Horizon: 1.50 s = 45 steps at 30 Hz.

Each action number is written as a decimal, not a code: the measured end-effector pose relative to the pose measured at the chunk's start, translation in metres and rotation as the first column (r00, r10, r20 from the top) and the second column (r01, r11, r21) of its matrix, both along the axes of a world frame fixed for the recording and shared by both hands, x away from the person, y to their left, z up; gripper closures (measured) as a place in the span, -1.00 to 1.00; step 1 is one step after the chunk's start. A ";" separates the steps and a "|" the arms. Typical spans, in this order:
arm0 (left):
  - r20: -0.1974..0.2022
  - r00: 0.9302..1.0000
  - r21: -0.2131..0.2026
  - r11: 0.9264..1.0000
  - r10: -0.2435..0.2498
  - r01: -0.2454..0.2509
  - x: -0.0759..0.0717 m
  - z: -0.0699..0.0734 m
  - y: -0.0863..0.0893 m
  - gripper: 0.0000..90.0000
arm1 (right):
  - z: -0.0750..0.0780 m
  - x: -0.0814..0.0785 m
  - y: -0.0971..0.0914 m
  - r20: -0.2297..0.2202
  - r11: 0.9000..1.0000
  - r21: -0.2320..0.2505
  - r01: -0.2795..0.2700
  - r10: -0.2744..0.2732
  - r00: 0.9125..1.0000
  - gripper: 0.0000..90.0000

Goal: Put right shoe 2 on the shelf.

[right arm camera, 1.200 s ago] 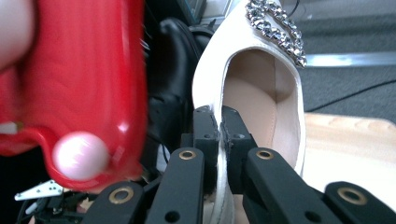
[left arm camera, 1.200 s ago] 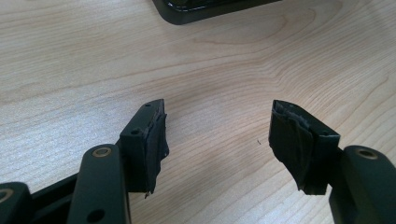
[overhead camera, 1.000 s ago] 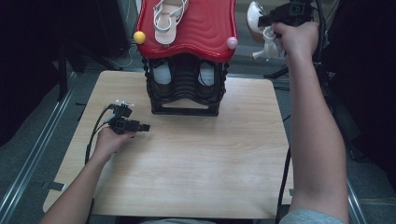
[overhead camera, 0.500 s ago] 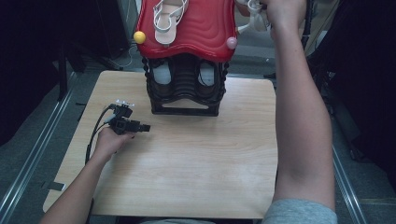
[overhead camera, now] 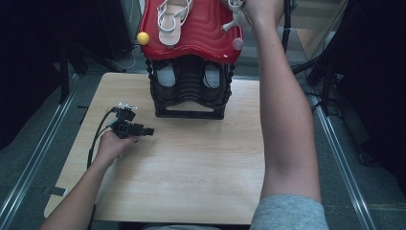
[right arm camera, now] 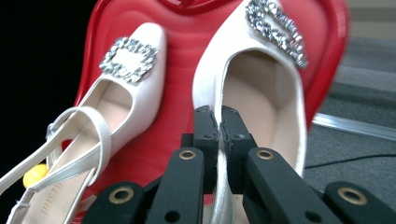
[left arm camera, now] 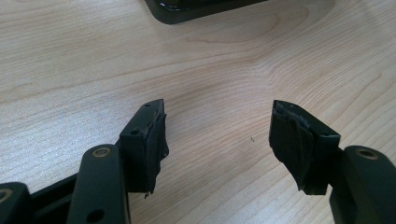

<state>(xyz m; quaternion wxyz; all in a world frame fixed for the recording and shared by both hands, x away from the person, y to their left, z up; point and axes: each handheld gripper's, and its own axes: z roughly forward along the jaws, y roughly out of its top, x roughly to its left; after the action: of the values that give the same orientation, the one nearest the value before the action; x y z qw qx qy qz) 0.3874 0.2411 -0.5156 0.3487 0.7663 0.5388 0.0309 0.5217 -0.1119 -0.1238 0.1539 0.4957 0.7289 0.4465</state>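
On the red tray [right arm camera: 177, 56] mid-frame, the right tongs [right arm camera: 218, 122] pinched a cream shoe [right arm camera: 261, 93], toe pointing up-frame; left tongs [left arm camera: 217, 135] stood spread over the counter [left arm camera: 224, 65].

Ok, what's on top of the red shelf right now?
On the red shelf, one white slingback shoe lies flat. The right gripper holds a second shoe by its edge over it; the gripper hides whether it touches.
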 end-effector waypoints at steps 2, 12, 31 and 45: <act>-0.001 1.000 0.002 1.000 -0.001 0.001 0.000 0.000 0.000 -0.18 | -0.002 0.000 0.006 0.012 1.000 -0.019 -0.012 0.012 1.000 0.97; -0.001 1.000 0.003 1.000 0.000 0.000 0.000 -0.001 -0.002 -0.18 | -0.021 -0.004 0.029 0.028 0.991 -0.127 -0.039 0.043 0.999 0.97; -0.008 1.000 0.016 1.000 -0.006 0.006 0.000 -0.003 -0.002 -0.18 | -0.046 -0.011 0.043 0.001 0.978 -0.168 -0.120 0.122 0.993 0.96; -0.014 1.000 0.017 1.000 -0.003 0.004 0.000 -0.004 -0.002 -0.18 | -0.048 -0.015 0.041 -0.011 0.979 -0.109 -0.172 0.172 0.985 0.82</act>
<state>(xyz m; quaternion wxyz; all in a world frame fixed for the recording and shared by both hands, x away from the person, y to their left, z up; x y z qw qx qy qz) 0.3876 0.2389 -0.5195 0.3382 0.7704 0.5396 0.0297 0.5071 -0.0705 -0.1719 0.1413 0.4220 0.7924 0.4171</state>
